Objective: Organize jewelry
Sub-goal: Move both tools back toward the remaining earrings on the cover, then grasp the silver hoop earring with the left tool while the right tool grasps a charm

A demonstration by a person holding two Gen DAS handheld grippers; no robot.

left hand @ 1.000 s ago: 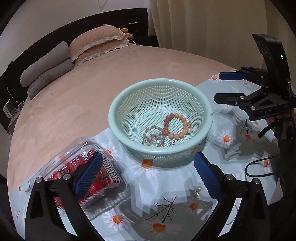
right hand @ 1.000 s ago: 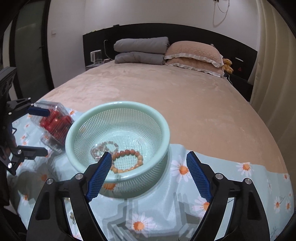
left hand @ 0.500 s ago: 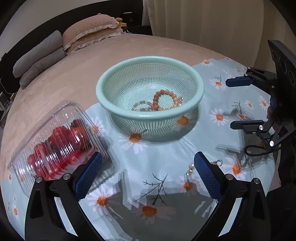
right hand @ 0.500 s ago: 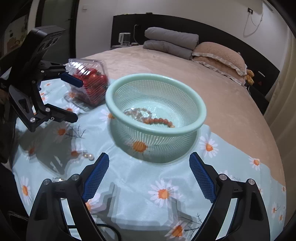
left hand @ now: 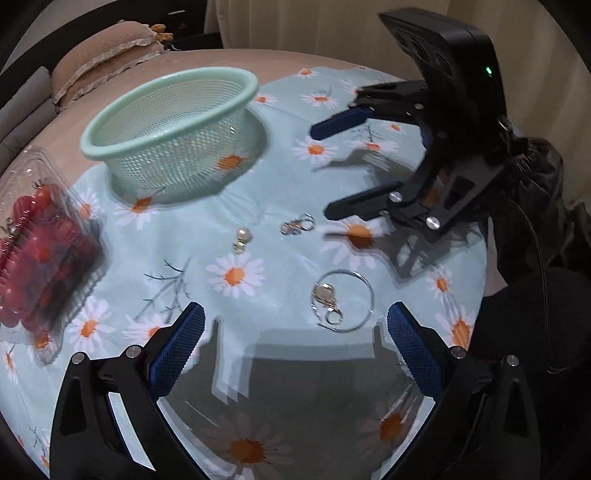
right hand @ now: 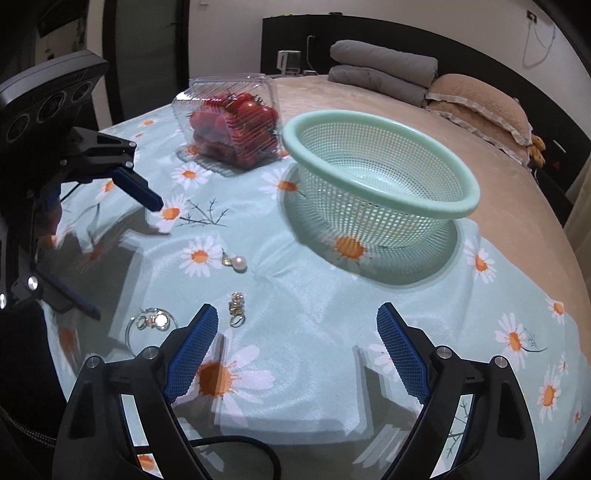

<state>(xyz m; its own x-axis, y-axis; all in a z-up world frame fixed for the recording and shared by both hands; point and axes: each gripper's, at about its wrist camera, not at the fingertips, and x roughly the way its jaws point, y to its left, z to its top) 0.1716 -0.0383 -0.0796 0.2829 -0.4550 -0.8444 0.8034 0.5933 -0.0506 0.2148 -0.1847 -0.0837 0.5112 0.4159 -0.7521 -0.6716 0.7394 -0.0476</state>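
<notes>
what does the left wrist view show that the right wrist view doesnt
Only the left wrist view shows the curtain, the right hand-held gripper seen from outside, open and empty, and the left hand-held gripper's own open fingers.

Only the right wrist view shows the grey folded blankets, the dark headboard and the left hand-held gripper from outside.

Both show the mint basket, the tomato box, the pearl earring, the small charm, the thin ring bangle and the daisy cloth.
</notes>
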